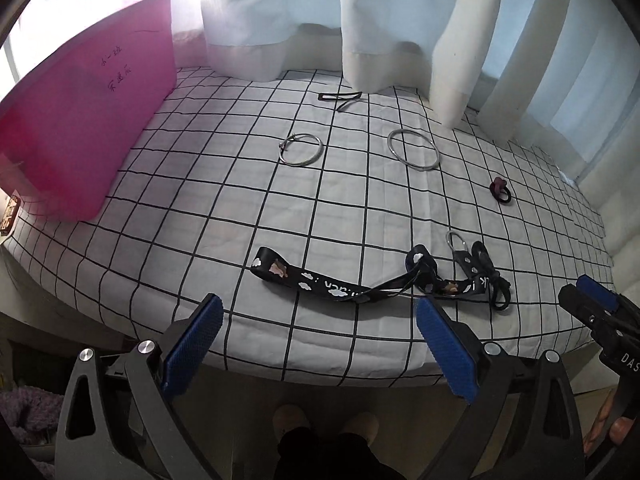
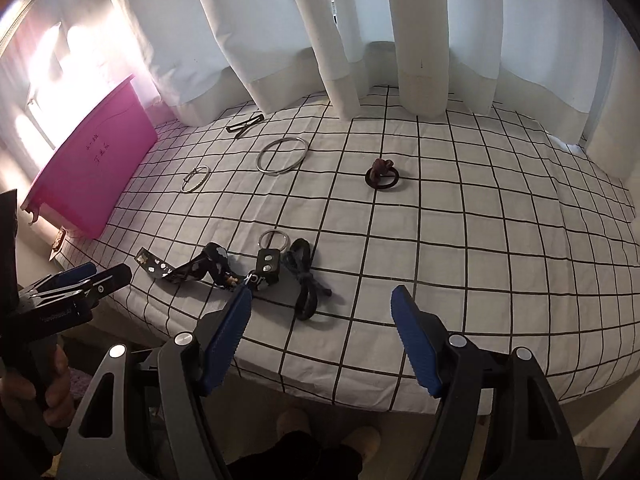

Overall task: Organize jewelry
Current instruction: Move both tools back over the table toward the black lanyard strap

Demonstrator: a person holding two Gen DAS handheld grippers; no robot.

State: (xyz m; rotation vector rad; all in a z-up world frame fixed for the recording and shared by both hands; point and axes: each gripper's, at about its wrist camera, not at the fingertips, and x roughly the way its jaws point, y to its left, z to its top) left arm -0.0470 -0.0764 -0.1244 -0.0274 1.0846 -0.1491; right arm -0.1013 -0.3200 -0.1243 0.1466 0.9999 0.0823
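Jewelry lies spread on a bed with a white grid sheet [image 1: 240, 200]. A black lanyard with cloud prints [image 1: 316, 282] [image 2: 188, 270] and a metal ring [image 2: 274, 240] lies nearest. Farther back sit a small silver bangle [image 1: 303, 165], a larger silver bangle [image 1: 416, 166] [image 2: 259, 162], a dark red hair tie [image 1: 497, 186] [image 2: 378, 168] and black hair clips [image 1: 340, 98]. My left gripper [image 1: 320, 302] hangs open just short of the lanyard, holding nothing. My right gripper [image 2: 322, 294] is open over the lanyard's right end, also holding nothing.
A pink plastic bin [image 1: 80, 120] [image 2: 96, 168] stands on the bed's left side. White curtains [image 1: 360, 20] hang along the far edge. The bed's near edge runs under both grippers. A person's slippered feet [image 1: 292, 420] stand on the floor below.
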